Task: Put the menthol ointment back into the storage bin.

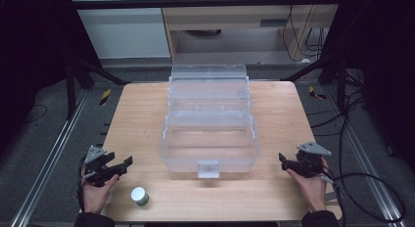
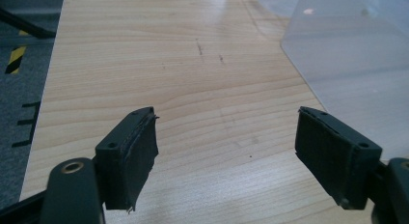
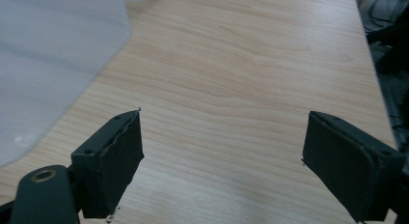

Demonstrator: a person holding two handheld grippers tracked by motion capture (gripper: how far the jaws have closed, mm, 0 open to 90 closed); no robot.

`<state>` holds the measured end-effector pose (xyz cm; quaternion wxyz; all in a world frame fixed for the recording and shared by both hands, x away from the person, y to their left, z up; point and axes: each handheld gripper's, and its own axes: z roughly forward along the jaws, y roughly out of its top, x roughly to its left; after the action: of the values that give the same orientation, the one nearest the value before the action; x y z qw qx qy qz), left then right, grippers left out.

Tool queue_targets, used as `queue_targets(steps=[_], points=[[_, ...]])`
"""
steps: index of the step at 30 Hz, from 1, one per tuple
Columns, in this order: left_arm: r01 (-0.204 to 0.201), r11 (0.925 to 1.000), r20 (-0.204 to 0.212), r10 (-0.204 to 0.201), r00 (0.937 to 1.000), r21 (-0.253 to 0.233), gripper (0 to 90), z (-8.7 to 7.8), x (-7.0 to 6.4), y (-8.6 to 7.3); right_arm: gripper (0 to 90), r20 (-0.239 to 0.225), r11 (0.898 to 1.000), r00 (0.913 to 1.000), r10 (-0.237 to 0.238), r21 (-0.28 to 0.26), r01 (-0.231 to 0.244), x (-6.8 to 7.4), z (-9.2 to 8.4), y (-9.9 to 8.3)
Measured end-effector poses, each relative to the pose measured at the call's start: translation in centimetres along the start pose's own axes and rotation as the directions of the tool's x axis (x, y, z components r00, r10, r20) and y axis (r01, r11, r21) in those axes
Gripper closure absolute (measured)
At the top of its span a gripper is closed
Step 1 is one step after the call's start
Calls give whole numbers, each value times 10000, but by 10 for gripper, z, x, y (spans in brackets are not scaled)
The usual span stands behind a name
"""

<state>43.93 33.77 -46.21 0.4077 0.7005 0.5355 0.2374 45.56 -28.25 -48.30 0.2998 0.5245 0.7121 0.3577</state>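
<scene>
A clear plastic tiered organiser box (image 1: pixel 210 119) stands open in the middle of the wooden table (image 1: pixel 137 119), with a latch (image 1: pixel 208 169) on its near wall. Its frosted wall (image 2: pixel 357 64) reaches into the left gripper view, and its corner (image 3: pixel 48 55) into the right gripper view. A small white-topped green cylinder (image 1: pixel 139 195) sits near the front edge. My left gripper (image 1: pixel 125 164) hovers open at the table's front left, nothing between its pads (image 2: pixel 130 156). At the front right, my right gripper (image 1: pixel 284 161) is open too, its pads (image 3: pixel 115 161) wide apart over bare wood.
Bare wood lies on both sides of the box. Around the table run dark floor, metal rails (image 1: pixel 54 153), yellow-black tape marks (image 1: pixel 105 96) and cables (image 1: pixel 372 188). A cabinet (image 1: pixel 235 21) stands behind.
</scene>
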Motion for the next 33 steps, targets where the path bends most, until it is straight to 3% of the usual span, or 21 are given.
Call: queue_targets(steps=[3, 8, 23, 33], points=[[-42, 10000, 81, 42, 10000, -42, 229, -3, -1, 2, 143, -273, 9996, 9995, 168, -212, -174, 0, -2, 1], [-241, 9996, 359, 247, 9991, -162, 248, -7, -4, 4, 137, -23, 10000, 10000, -29, 24, 29, -1, -3, -2], [-1102, 9939, 784, 1101, 9908, -23, 244, -20, 0, 20, 125, -88, 9993, 9994, 349, 154, -348, -12, -3, -6], [-2263, 9739, 1320, 2224, 9660, 149, 220, -29, -1, 35, 124, -94, 9999, 10000, -32, 134, 33, -10, -2, -7]])
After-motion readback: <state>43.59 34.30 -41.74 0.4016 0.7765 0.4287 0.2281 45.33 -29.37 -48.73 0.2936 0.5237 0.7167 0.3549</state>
